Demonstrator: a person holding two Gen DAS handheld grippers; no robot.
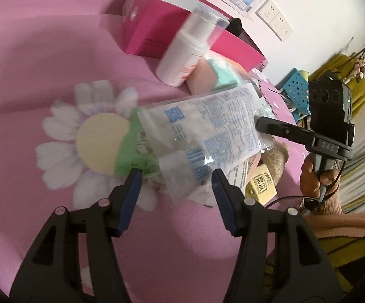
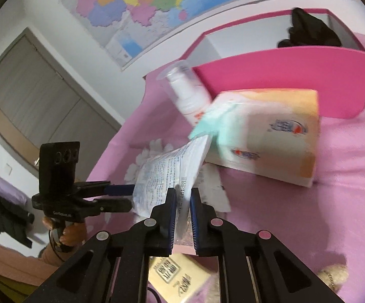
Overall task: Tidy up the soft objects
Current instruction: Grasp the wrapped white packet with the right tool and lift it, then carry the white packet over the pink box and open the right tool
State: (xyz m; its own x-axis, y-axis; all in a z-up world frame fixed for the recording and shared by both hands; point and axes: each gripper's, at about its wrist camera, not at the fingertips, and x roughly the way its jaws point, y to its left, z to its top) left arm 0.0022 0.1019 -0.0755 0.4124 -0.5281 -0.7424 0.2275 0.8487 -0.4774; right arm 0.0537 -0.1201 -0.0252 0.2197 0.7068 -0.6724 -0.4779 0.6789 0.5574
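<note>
Left wrist view: left gripper [image 1: 176, 176] jaws apart, empty, straddling the near corner of the clear printed packet [image 1: 207, 128], which lies across the daisy plush [image 1: 91, 144] on the pink cloth [image 1: 43, 50].

Right wrist view: right gripper [image 2: 183, 197] pinched tight on the packet's edge. Advice: lift slowly, keep the film taut, clear the tissue pack [image 2: 266, 131], aim for the pink box [image 2: 283, 75].

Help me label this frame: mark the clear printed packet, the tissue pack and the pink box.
clear printed packet [image 1: 207, 126], left wrist view, printed face.
tissue pack [image 2: 266, 136], right wrist view, broad side.
pink box [image 2: 283, 75], right wrist view, front wall.
</note>
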